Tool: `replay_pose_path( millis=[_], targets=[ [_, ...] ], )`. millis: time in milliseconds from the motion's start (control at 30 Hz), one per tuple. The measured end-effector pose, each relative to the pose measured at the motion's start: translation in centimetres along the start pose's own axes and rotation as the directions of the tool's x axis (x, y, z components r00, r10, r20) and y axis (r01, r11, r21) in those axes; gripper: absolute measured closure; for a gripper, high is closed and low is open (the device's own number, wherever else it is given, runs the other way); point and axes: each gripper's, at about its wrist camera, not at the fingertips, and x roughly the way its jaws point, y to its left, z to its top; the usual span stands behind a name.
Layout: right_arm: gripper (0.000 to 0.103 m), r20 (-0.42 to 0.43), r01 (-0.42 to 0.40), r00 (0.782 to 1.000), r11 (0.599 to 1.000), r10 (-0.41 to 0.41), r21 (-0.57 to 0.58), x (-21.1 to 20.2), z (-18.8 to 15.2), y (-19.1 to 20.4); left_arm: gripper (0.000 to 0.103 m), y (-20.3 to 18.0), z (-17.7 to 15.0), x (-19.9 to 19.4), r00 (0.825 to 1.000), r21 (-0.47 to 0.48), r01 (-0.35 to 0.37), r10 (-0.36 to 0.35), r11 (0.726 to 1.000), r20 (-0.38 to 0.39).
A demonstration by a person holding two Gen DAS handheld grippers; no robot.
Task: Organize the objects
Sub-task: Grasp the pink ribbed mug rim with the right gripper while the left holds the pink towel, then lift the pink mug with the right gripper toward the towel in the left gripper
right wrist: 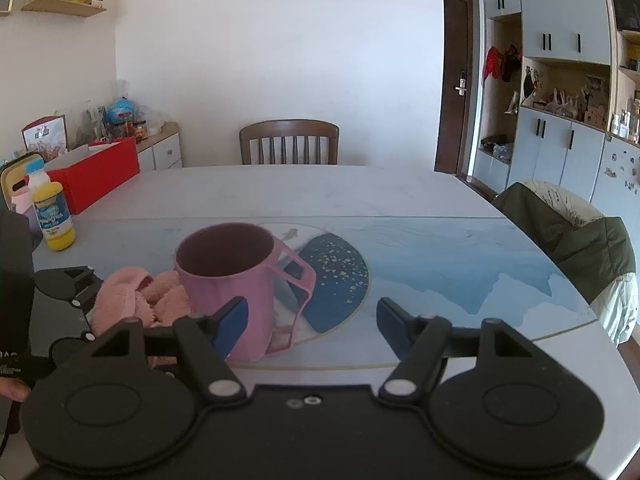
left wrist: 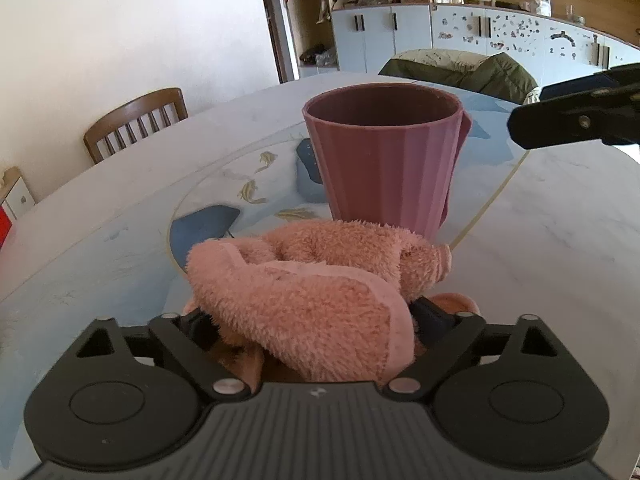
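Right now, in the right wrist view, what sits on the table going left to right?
Yellow juice bottle with a white cap → fluffy pink towel → pink ribbed plastic cup with a handle → dark blue speckled patch in the tabletop's pattern → olive green jacket over a chair at the table's edge.

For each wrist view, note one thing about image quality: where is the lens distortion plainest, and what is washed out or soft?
Left wrist view: the table edge bows into an arc, the wall is overexposed, and the pink towel looks slightly soft. Right wrist view: the cabinets lean and curve at the frame's side, the back wall glares white, and the pink cup stays fairly sharp.
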Motion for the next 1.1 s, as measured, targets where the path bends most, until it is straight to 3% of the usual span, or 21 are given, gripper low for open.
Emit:
replay_pose_path(
  millis=[267,367,700,900,1100],
  targets=[
    [0.032,-0.009,0.015,1.0,0.998,-0.016,-0.053,0.1,1.0,0.9,0.058,0.4,-0.4,-0.5,0.998,0.005,-0.043,0.043,0.999,0.034],
    [0.032,-0.003,0.021,1.0,0.997,-0.021,-0.071,0.0,1.4,1.1,0.067,1.2,-0.5,-0.7,0.998,-0.022,-0.048,0.049,0.999,0.046],
    [0.032,-0.001,-0.01,1.0,0.998,0.01,-0.056,1.1,3.9,0.8,0.072,3.7,-0.3,-4.9,0.991,-0.121,-0.004,0.021,0.993,0.133],
    [0.034,-0.081,-0.054,0.995,0.998,0.052,-0.016,4.5,5.3,0.7,0.072,3.2,0.4,-8.6,0.977,-0.11,0.049,-0.025,0.993,0.211],
    [0.039,-0.145,-0.052,0.988,0.999,0.051,-0.003,7.1,5.3,1.1,0.072,1.7,1.4,-8.2,0.976,-0.089,0.109,-0.089,0.99,0.2]
  ],
)
